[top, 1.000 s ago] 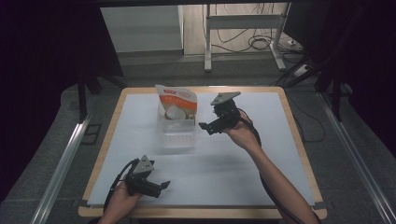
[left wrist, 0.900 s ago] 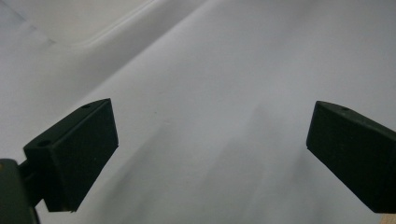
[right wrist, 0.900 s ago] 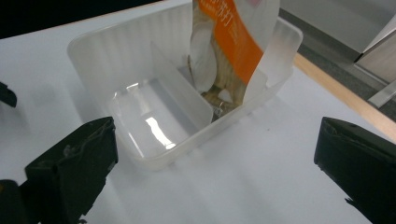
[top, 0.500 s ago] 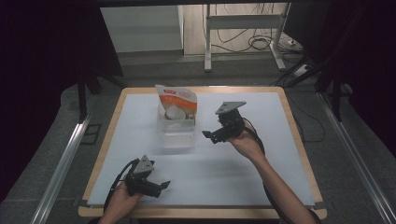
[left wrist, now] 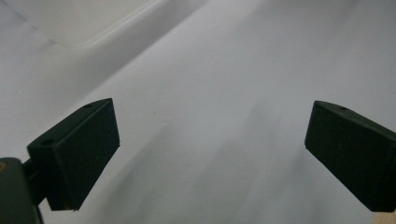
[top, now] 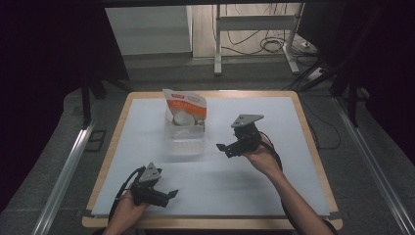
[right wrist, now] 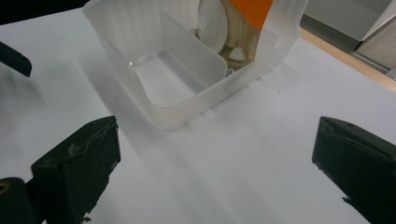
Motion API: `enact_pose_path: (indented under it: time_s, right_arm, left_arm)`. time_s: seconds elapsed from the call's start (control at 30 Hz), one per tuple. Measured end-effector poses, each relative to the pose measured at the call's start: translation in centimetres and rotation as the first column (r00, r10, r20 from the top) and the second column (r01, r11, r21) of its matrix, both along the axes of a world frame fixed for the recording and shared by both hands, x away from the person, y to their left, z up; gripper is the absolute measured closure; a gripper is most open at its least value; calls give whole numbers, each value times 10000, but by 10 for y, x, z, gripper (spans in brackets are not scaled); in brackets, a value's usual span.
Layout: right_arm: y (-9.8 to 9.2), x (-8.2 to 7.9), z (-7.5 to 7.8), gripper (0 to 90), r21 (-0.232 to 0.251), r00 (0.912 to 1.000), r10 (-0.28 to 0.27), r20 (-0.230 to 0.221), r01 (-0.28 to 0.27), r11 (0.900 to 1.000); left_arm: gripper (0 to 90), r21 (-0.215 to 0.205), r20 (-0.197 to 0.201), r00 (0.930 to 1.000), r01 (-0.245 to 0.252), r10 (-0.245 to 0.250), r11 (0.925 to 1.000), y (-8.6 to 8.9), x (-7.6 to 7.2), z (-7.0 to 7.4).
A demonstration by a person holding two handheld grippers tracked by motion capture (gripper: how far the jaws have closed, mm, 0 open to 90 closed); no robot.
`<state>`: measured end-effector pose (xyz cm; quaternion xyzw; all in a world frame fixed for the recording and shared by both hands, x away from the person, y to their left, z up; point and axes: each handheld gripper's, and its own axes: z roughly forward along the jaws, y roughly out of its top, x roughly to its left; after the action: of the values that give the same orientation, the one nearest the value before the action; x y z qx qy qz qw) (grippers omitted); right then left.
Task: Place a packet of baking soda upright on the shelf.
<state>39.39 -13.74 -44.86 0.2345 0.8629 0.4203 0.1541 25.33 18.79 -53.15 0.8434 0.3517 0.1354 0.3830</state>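
A clear plastic bin (top: 186, 138) (right wrist: 187, 70) with an inner divider sits mid-table. An orange and white snack bag (top: 187, 108) (right wrist: 243, 23) stands upright in its far compartment; the near compartment holds nothing. My right gripper (top: 223, 150) (right wrist: 215, 172) hovers just right of the bin, open, nothing between its jaws. My left gripper (top: 172, 194) (left wrist: 210, 154) rests low near the table's front edge, open over bare white surface, with a corner of the bin (left wrist: 84, 23) at the upper left of its view.
The white tabletop (top: 274, 181) has a wooden rim (top: 313, 142). Beyond the far edge are a metal stand (top: 254, 29) and cables on the floor (top: 274, 46). Metal rails (top: 63, 166) run along both sides below the table.
My right gripper has drawn back from beside the bag toward the person, lower and nearer the table's middle. The left gripper has stayed put.
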Motion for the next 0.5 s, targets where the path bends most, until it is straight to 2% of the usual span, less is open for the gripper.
enact_pose_path:
  time_s: [0.27, 0.5]
  right_arm:
    - [-8, -11, -6, 7, -180, 10000, -41, 15, 41, 9998]
    - [-24, -22, -9, 2, -296, 9997, -257, -61, 255, 9992]
  left_arm:
    - [32, 17, -10, 10000, -5, 5, 10000, 0, 0, 0]
    - [32, 25, 3, 10000, 11, -11, 10000, -1, 0, 0]
